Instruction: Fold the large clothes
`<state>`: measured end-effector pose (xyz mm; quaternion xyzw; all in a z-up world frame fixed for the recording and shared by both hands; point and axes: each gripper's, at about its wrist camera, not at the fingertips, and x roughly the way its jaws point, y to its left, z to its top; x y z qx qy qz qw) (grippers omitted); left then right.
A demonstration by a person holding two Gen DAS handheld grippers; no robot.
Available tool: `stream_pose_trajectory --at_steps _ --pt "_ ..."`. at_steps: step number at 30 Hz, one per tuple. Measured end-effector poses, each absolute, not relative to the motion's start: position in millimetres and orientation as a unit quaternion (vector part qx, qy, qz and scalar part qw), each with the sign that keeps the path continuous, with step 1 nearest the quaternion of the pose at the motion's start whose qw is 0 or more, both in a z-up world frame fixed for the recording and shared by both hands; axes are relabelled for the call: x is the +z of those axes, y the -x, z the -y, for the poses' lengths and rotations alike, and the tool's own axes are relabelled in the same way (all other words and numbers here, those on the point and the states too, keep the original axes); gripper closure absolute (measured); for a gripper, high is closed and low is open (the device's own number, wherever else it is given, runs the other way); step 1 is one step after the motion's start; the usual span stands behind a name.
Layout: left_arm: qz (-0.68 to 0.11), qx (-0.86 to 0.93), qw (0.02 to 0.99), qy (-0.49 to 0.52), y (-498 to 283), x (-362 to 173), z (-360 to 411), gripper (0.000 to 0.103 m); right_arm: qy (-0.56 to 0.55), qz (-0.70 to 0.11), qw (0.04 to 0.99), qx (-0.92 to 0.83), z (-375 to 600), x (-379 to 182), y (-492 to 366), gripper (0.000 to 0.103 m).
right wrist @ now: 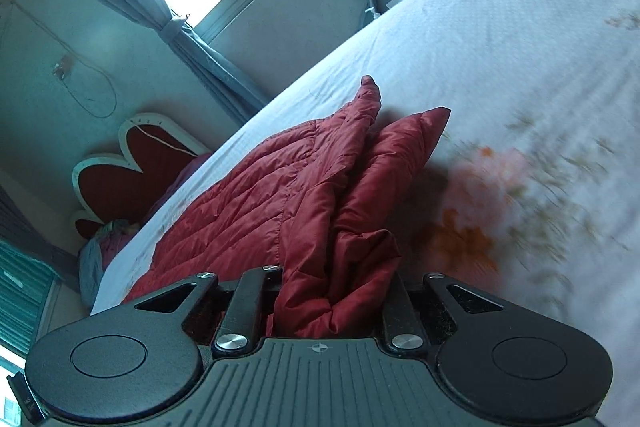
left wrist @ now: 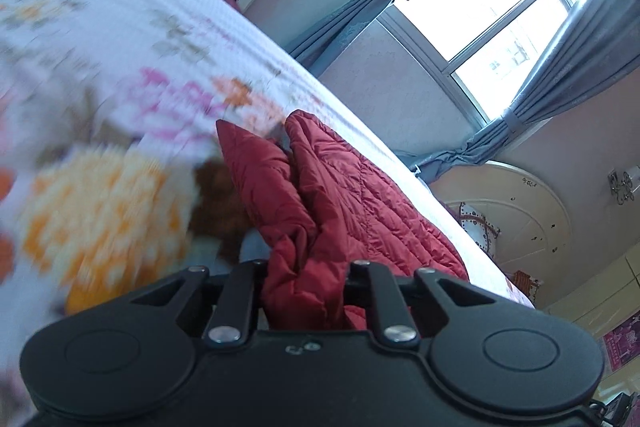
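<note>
A red quilted puffer jacket (left wrist: 340,195) lies bunched on a bed with a white floral bedspread (left wrist: 120,39). My left gripper (left wrist: 306,291) is shut on a fold of the jacket, which bulges up between the jaws and hides the fingertips. In the right wrist view the same jacket (right wrist: 280,187) stretches away over the bedspread (right wrist: 520,47). My right gripper (right wrist: 334,299) is shut on another bunch of its fabric, fingertips hidden by the cloth. Both views are tilted and blurred.
A red heart-shaped headboard (right wrist: 136,163) stands at one end of the bed. A bright window (left wrist: 500,7) with grey-blue curtains (left wrist: 560,87) is beyond the bed. A round cream footboard (left wrist: 520,215) is at the other end.
</note>
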<state>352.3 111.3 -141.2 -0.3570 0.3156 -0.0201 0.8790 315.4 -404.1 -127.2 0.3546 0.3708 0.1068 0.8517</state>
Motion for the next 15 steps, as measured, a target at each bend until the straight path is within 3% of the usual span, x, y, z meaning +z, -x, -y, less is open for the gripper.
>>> stream_pose_trajectory --at_steps 15 --pt "-0.315 0.004 0.876 0.365 -242.4 -145.5 -95.6 0.088 -0.353 -0.387 0.842 0.127 433.2 -126.7 -226.1 0.087"
